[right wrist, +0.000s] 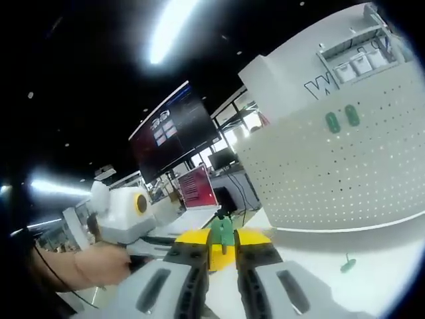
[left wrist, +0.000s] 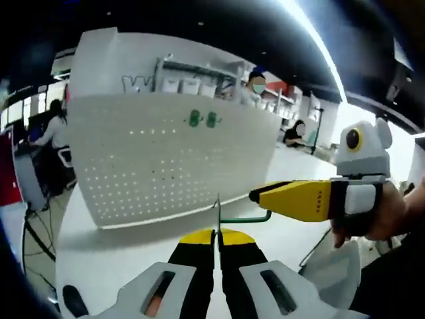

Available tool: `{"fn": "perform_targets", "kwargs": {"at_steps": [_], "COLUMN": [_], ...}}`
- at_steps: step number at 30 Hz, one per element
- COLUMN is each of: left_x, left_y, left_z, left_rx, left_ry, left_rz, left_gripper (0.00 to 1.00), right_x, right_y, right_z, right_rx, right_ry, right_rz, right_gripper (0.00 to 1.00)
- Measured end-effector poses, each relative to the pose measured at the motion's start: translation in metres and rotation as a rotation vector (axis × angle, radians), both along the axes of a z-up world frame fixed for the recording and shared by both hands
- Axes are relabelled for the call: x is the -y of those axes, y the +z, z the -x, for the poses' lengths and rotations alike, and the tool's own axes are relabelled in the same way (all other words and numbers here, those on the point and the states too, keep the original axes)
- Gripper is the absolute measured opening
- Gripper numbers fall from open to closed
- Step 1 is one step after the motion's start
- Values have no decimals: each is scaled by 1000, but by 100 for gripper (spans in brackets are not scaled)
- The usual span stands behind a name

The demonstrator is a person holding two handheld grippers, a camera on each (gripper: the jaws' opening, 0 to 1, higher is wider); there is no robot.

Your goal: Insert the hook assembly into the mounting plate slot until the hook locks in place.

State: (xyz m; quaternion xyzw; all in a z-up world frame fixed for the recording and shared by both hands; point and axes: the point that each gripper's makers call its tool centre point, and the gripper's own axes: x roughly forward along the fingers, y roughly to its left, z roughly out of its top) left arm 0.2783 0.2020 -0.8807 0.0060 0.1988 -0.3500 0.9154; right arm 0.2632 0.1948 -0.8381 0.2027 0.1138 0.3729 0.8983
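My right claw [right wrist: 222, 256] is clamped on a green plastic hook assembly [right wrist: 222, 234]; my left claw [left wrist: 217, 247] pinches its thin metal rod [left wrist: 217, 214], before the white perforated mounting plate [left wrist: 166, 166] upright on the tabletop [left wrist: 119, 256].

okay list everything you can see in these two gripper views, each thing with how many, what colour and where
pegboard: one, white, perforated, upright on the table ahead of both grippers
green clips on the pegboard: two, side by side near its top edge
hook rod: one, green, thin, running from the right gripper's tip to the left gripper's jaws in the left gripper view
green piece: one, pinched between the right gripper's jaws
small green part: one, loose on the table below the pegboard
table: one, white
monitor: one, dark, in the background
people: several in the background, some seated at desks
left gripper: yellow and black, shut on the hook rod
right gripper: yellow and black, shut on the green piece
hand: one, holding the right gripper
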Motion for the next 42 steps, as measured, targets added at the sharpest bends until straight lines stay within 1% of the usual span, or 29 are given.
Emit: {"fn": "perform_targets", "kwargs": {"at_steps": [2,3,7,9,12,17,21,24,29,32,36,39,42], "left_x": [3,3,6,7,7,9,9,9,9,8,7,7,7], "left_y": [4,4,5,6,7,6,8,8,6,4,4,5,5], "left_z": [1,1,3,3,3,4,2,1,2,3,3,3,3], "left_rx": [-3,-3,25,39,51,69,66,79,77,62,60,63,62], "left_ry": [-7,-6,-20,-24,-21,-43,-43,-47,-46,-40,-49,-63,-67], "left_rz": [44,47,39,38,43,25,43,26,24,36,49,73,73], "left_gripper": [1,1,1,1,1,1,1,1,1,1,1,2,2], "right_x": [-2,-3,-5,-2,-4,-6,-6,-6,-7,-7,-7,-8,-9], "right_y": [-1,-2,-5,-6,-10,-11,-9,-10,-12,-13,-14,-13,-13], "right_z": [1,2,3,1,2,3,2,0,0,0,-1,-1,0], "right_rx": [-4,-9,-18,-16,-43,-48,-54,-56,-54,-52,-73,-67,-64], "right_ry": [5,8,9,-10,1,8,8,6,2,1,0,-2,3], "right_rz": [0,-2,2,-3,-18,-17,-38,-31,-22,-15,-43,-42,-32], "right_gripper": [11,11,10,9,8,6,5,3,2,1,1,1,1]}}
